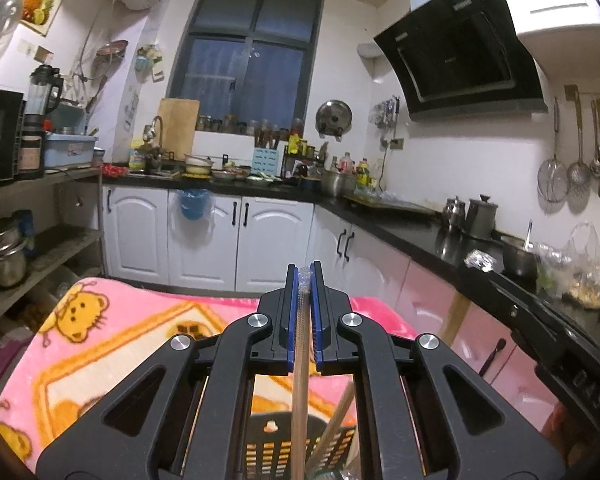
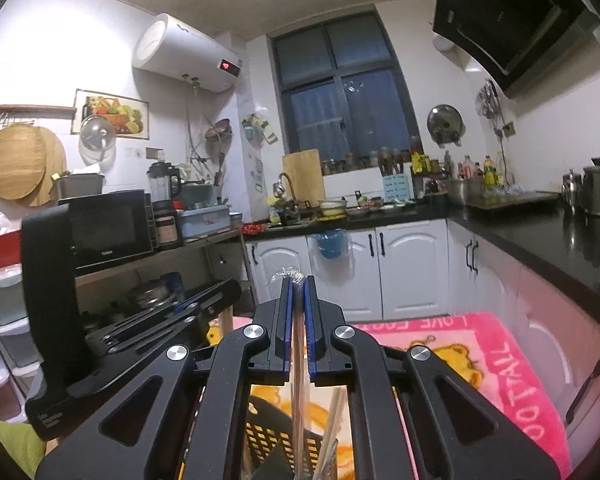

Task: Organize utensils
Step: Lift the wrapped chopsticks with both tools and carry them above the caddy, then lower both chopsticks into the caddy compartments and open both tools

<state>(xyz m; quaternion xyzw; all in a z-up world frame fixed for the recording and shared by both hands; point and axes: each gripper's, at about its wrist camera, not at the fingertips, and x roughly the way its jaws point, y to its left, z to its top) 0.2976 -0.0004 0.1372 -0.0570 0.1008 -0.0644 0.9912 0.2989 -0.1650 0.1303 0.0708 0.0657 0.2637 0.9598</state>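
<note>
My left gripper [image 1: 305, 276] is shut on a pair of wooden chopsticks [image 1: 300, 368] in a clear plastic sleeve. They hang down between the blue pads into a black slotted utensil holder [image 1: 276, 446]. Another wooden stick [image 1: 337, 416] leans in the holder. In the right wrist view, my right gripper [image 2: 298, 285] is shut on a second sleeved chopstick pair [image 2: 298, 380] above the same holder [image 2: 274, 438], where loose sticks [image 2: 332, 420] lean. The left gripper [image 2: 216, 296] shows just to the left of it, close by.
The holder stands on a pink cartoon-bear blanket [image 1: 112, 344] over a small table. A black countertop [image 1: 428, 236] with pots runs along the right, and white cabinets [image 1: 204, 236] stand ahead. A metal shelf rack with a microwave [image 2: 108, 228] is on the left.
</note>
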